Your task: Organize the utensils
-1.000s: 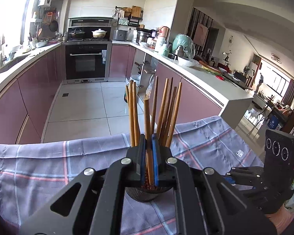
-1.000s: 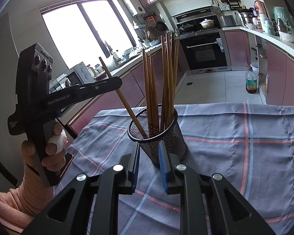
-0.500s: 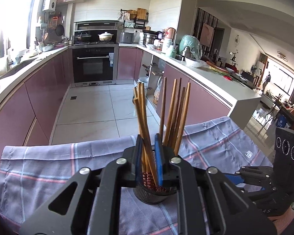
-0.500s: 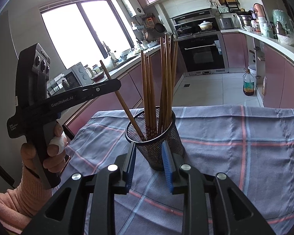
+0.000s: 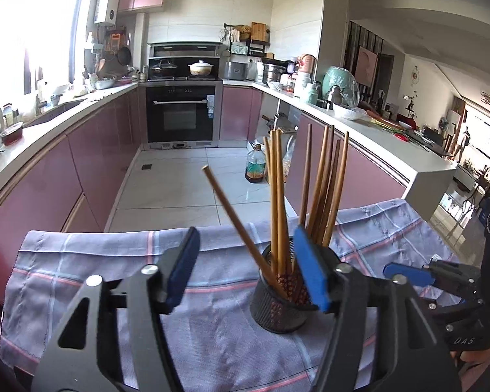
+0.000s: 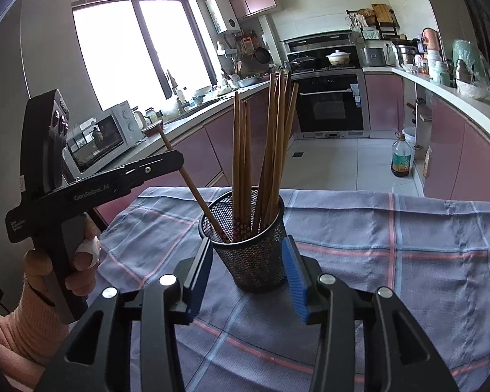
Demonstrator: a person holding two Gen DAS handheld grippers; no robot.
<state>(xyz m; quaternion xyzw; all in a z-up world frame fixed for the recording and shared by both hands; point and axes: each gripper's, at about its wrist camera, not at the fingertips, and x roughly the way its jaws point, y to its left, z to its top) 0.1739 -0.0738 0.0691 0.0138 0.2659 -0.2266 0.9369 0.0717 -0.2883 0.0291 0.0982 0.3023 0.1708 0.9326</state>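
holder: black mesh cup [image 6: 250,254] standing upright on the checked cloth [image 6: 392,245] that covers the bench, in the near left part of the cloth in the right wrist view.
chopsticks: a bundle of wooden chopsticks [image 6: 271,150] stands nearly upright inside the cup; one more chopstick [image 5: 241,228] leans out to the left, its lower end in the cup.
left gripper: left gripper [image 5: 245,268] has just been opening its jaws; they now stand wide, and the leaning chopstick passes between them with neither pad pressing on it. in the right wrist view it is held by a hand [image 6: 62,264] in a pink sleeve.
right gripper: right gripper [image 6: 248,277] has just been opening its jaws; they stand apart on either side of the cup's lower wall, just beside it, with no firm press visible.
background: oven [image 5: 181,114], oil bottle [image 5: 254,168] on the floor, microwave [image 6: 111,130] on the far worktop.
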